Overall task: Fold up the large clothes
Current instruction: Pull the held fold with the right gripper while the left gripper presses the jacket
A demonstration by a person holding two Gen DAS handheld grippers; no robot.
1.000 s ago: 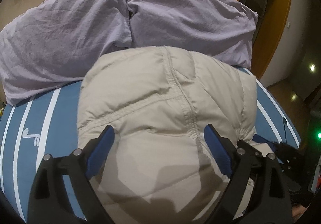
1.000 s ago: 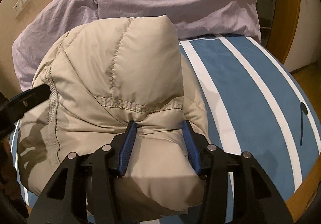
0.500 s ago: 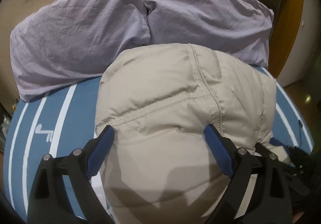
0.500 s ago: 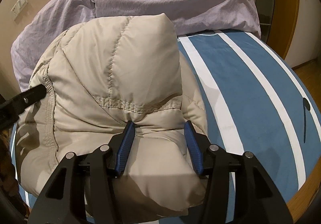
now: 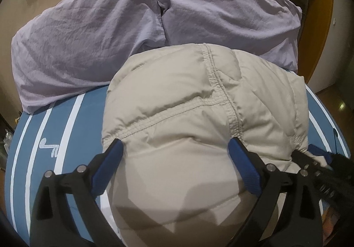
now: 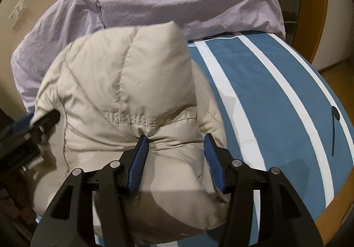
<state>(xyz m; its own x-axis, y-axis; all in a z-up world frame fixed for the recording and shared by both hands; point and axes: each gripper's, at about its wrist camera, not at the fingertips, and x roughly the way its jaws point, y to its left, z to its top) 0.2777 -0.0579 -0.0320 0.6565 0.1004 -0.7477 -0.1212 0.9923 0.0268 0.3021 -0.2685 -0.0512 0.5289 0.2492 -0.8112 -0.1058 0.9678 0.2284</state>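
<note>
On the striped bed (image 6: 276, 96), before lilac pillows (image 5: 88, 36), the beige puffer jacket (image 5: 177, 114) is bunched. Right gripper (image 6: 174, 143) fingers pinch a fold; left gripper (image 5: 177, 149) fingers straddle it, wide apart (slippery padding could spring free).

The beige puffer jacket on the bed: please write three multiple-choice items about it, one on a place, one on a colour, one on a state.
1. Where does the beige puffer jacket lie?
A. on the floor
B. on the blue striped bedspread, in front of the pillows
C. on a chair

2. What colour are the pillows?
A. pale purple
B. green
C. red

3. How does the right gripper stand?
A. wide open above bare bedspread
B. out of view
C. partly closed, pinching a bunch of jacket

Answers: 1 B, stripes show around the jacket; 2 A, both views show lilac covers; 3 C, fabric puckers at the blue fingers.
</note>
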